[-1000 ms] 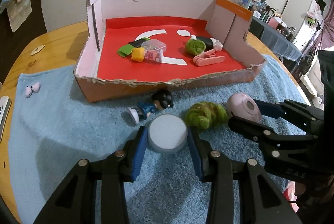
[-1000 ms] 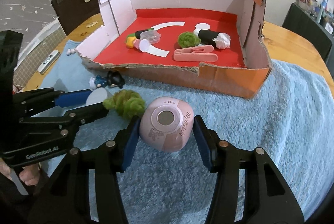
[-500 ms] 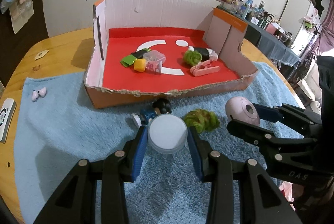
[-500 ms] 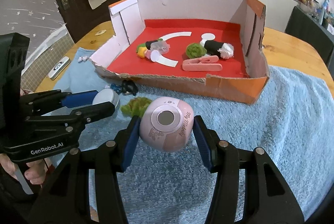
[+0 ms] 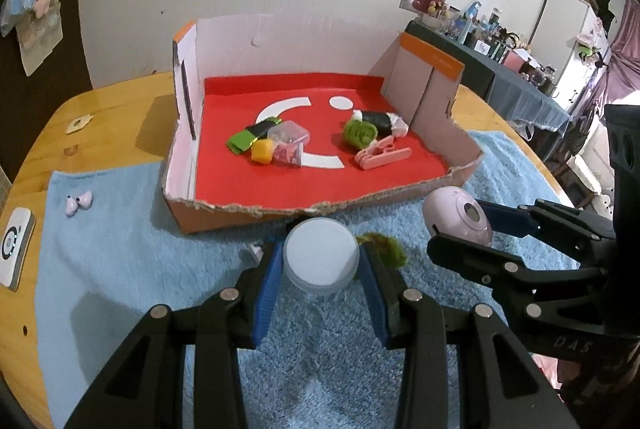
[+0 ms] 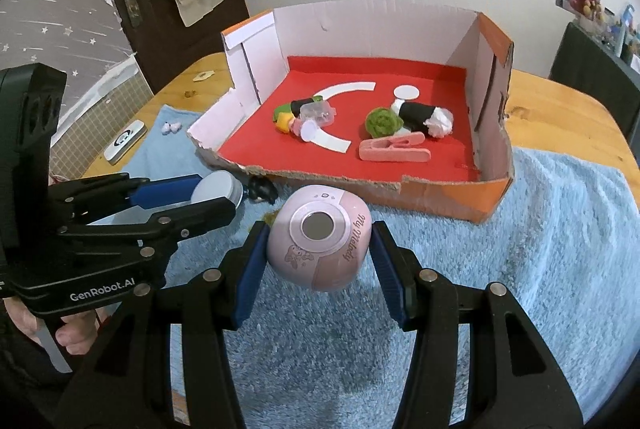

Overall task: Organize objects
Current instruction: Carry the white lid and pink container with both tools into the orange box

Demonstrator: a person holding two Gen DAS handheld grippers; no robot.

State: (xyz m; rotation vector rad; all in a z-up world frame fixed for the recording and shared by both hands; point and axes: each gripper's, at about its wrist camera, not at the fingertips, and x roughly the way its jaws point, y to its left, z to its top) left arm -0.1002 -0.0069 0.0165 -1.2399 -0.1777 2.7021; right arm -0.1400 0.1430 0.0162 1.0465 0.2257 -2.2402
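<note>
My left gripper (image 5: 320,261) is shut on a round white-lidded container (image 5: 321,253) and holds it above the blue towel (image 5: 140,269), near the front wall of the cardboard box (image 5: 280,207) with a red floor. My right gripper (image 6: 318,247) is shut on a pink rounded toy (image 6: 318,239) marked "My Melody", also lifted; the toy shows in the left wrist view (image 5: 458,221) too. A green fuzzy ball (image 5: 384,249) and a small dark-haired figure (image 6: 262,189) lie on the towel, partly hidden behind the held things.
The box holds a pink clothespin (image 5: 382,157), a green ball (image 5: 360,133), a black-and-white roll (image 5: 380,119), a clear small tub (image 5: 290,139), a yellow piece (image 5: 262,151). A small lilac toy (image 5: 78,203) and a white device (image 5: 14,249) lie at left.
Both grippers have risen off the towel with their objects and moved toward the box. The green ball and the figure stayed on the towel.
</note>
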